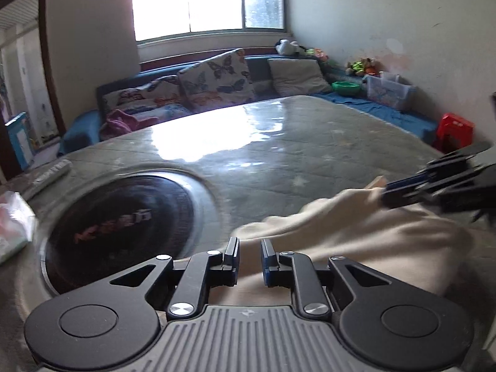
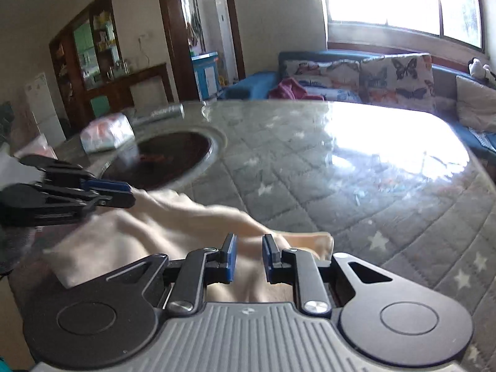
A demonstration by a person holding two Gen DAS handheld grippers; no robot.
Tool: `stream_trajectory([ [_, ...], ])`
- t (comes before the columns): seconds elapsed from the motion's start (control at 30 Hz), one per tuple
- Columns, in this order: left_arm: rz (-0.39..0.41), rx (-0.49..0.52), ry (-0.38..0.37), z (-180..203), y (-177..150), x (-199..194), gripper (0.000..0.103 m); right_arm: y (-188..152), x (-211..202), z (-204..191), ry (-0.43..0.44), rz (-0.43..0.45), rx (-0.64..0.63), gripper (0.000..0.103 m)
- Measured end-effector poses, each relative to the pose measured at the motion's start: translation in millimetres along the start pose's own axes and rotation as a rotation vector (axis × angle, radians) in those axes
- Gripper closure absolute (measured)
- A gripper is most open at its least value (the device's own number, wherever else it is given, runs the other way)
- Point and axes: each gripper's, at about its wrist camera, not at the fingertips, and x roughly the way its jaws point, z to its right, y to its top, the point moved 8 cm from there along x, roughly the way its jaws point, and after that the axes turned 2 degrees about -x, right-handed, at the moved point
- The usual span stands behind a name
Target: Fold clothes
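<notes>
A cream garment lies bunched on the near part of the quilted grey table; it also shows in the right wrist view. My left gripper hovers over its near left part with a narrow gap between the jaws and nothing between them; it appears at the left of the right wrist view. My right gripper stands over the garment's right end, jaws slightly apart and empty; it appears at the right of the left wrist view.
A round black hotplate is set into the table to the left. A plastic packet and a remote lie beyond it. A sofa with butterfly cushions runs behind the table.
</notes>
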Motion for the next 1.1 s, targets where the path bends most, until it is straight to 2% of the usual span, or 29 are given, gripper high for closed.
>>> stream_trajectory([
  [0.1,-0.017,-0.011,-0.056,18.8,-1.5,0.0,0.086,-4.3,9.5,17.4,-0.029,-0.014,0.066,0.086],
  [0.17,-0.032,-0.02,-0.063,22.1,-5.9,2.9,0.086,-1.1,6.2,20.3,-0.039,-0.012,0.091,0.086],
  [0.3,-0.039,-0.049,-0.069,17.6,-6.8,8.4,0.086,13.4,1.5,0.1,0.006,0.017,0.021,0.085],
  [0.4,-0.037,-0.069,-0.067,11.9,-0.5,12.7,0.086,24.9,11.5,-17.7,0.063,0.007,-0.022,0.085],
  [0.5,-0.04,-0.076,-0.06,7.6,5.2,20.6,0.086,28.9,28.7,-30.5,0.083,-0.023,-0.057,0.085],
  [0.7,-0.045,-0.117,-0.049,4.1,9.4,37.1,0.086,28.6,56.7,-33.2,-0.001,-0.043,-0.088,0.085],
  [0.77,-0.038,-0.115,-0.049,4.8,9.3,37.1,0.086,26.4,57.6,-32.7,0.004,-0.041,-0.055,0.085],
  [0.93,-0.019,-0.133,-0.051,-1.0,10.1,29.7,0.086,29.8,41.4,-46.2,0.021,-0.005,-0.132,0.085],
  [1.1,0.025,-0.173,-0.023,-13.4,9.8,5.3,0.086,24.0,52.4,-50.7,0.014,-0.044,-0.156,0.086],
])
